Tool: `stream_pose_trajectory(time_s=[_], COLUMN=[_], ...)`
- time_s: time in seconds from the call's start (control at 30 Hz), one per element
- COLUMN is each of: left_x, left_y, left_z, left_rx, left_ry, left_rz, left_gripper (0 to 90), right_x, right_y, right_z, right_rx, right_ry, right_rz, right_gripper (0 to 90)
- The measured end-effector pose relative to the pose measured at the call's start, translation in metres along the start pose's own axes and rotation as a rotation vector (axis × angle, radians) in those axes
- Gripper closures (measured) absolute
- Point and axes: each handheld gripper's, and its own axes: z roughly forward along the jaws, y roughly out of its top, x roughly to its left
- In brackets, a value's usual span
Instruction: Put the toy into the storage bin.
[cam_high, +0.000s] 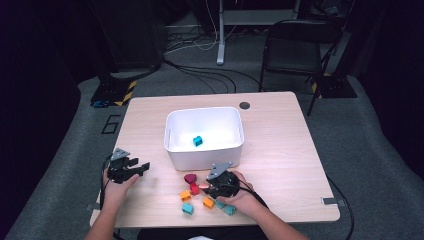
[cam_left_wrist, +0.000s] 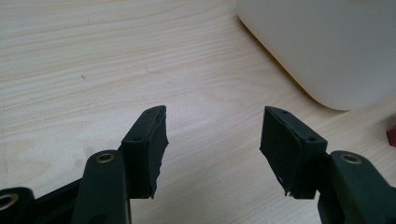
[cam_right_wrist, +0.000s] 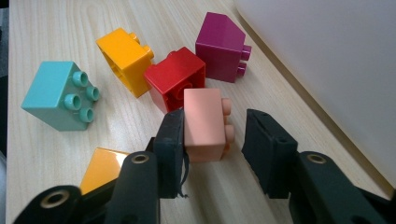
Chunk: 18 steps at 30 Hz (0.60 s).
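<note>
Just beyond the right gripper (cam_right_wrist: 215, 140) stands the white bin (cam_right_wrist: 327, 70); between its jaws lies the pink brick (cam_right_wrist: 203, 123), one pad touching, the other apart, so not yet clamped. Closing unevenly could push it into the red brick (cam_right_wrist: 175, 84) touching it. Off to the side, the left gripper (cam_left_wrist: 212, 140) gapes, holding nothing.

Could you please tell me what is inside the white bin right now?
One teal block lies on the floor of the white bin, near the middle. The near wall hides a strip of the floor along the front, so anything lying there cannot be seen.
</note>
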Motion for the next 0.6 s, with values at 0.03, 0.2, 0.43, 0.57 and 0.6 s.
stream_pose_trajectory(time_s=[0.03, 0.2, 0.43, 0.57, 0.6], left_x=[0.000, 0.000, 0.001, 0.001, 0.001], left_y=[0.000, 0.000, 0.000, 0.000, 0.000], left_z=[0.000, 0.000, -0.001, -0.001, -0.001], left_rx=[0.000, 0.000, 0.008, 0.007, 0.007], left_ry=[0.000, 0.000, -0.002, -0.001, -0.001], left_rz=[0.000, 0.000, 0.002, 0.003, 0.003], left_gripper=[40.7, 40.8, 40.7, 40.7, 40.7], right_x=[0.000, 0.000, 0.002, 0.002, 0.002], right_y=[0.000, 0.000, 0.004, 0.007, 0.007], right_z=[0.000, -0.002, -0.007, -0.012, -0.013], right_rx=[0.000, 0.000, -0.007, -0.017, -0.019], right_ry=[0.000, -0.007, -0.008, -0.009, -0.003], right_rz=[0.000, -0.010, -0.023, -0.030, -0.029], right_gripper=[59.1, 65.4, 65.8, 65.9, 65.9])
